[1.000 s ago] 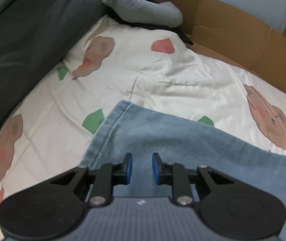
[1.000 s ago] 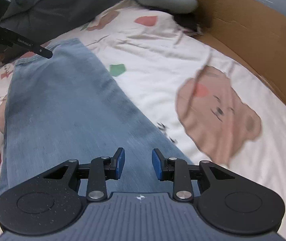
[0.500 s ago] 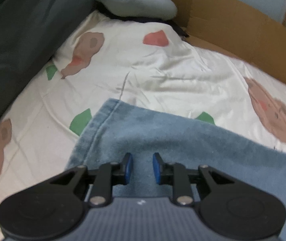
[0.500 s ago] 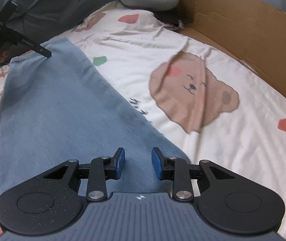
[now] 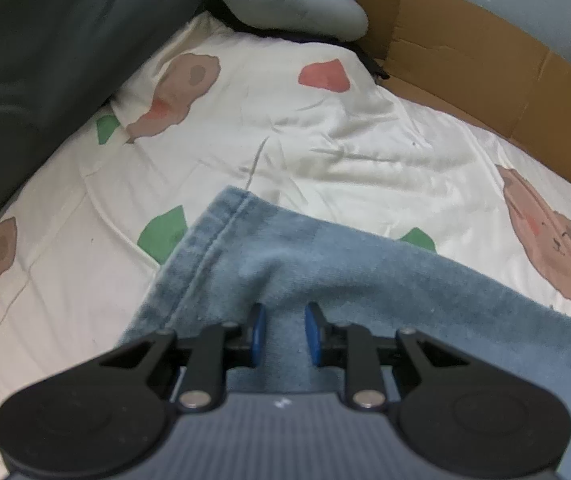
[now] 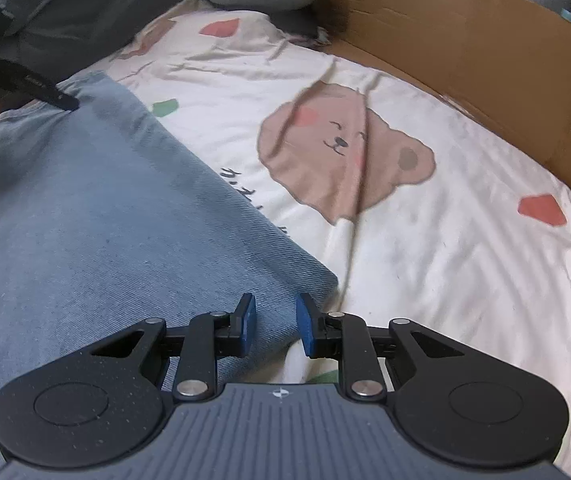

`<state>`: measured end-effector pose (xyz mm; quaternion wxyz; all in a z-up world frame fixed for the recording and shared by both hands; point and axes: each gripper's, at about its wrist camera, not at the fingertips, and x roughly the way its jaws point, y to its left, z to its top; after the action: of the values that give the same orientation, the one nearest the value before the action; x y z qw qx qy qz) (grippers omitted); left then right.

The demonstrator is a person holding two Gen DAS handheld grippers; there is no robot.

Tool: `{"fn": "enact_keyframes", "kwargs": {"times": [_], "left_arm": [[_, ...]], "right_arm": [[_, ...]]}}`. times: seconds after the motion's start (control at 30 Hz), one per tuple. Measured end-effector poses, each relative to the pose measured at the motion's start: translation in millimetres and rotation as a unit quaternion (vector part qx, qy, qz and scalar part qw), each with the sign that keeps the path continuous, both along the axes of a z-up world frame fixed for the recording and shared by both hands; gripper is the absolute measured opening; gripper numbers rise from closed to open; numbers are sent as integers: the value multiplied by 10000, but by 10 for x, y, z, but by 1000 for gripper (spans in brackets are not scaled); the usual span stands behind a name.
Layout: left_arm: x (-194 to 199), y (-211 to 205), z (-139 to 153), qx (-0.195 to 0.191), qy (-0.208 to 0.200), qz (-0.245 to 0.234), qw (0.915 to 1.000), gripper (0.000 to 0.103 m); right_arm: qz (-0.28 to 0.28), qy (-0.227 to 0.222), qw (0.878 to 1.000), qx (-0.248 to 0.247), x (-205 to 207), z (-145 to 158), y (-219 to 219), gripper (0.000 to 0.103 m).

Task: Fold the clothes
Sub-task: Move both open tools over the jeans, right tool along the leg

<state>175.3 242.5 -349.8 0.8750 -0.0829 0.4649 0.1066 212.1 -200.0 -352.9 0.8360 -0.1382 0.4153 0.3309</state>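
Faded blue denim jeans (image 6: 105, 216) lie flat across the frame's left, pinched by the left claw (image 5: 284, 332), while the right claw (image 6: 272, 324) is closing, not yet gripping their edge.

right gripper (image 6: 272, 326) closing, now at jeans (image 6: 125, 220) edge

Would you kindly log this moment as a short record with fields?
Garment: jeans, flat on the bear-print sheet
Left tongs: denim bunched between the pads, near the hem
Right tongs: closing over the jeans' corner edge, pads not yet on it
Behind: cardboard, grey pillow
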Motion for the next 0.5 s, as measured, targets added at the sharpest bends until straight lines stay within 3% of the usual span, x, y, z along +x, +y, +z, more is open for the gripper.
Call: {"fn": "enact_keyframes", "kwargs": {"times": [0.17,0.5], "left_arm": [[13,18,6,-34,53,-5,10000,24],[28,2,39,-45,178,53,9998,24]], "right_arm": [[-442,165,9988,87,124,-16,-8,16],[-724,315,9968,129,23,-50,7,17]]}}
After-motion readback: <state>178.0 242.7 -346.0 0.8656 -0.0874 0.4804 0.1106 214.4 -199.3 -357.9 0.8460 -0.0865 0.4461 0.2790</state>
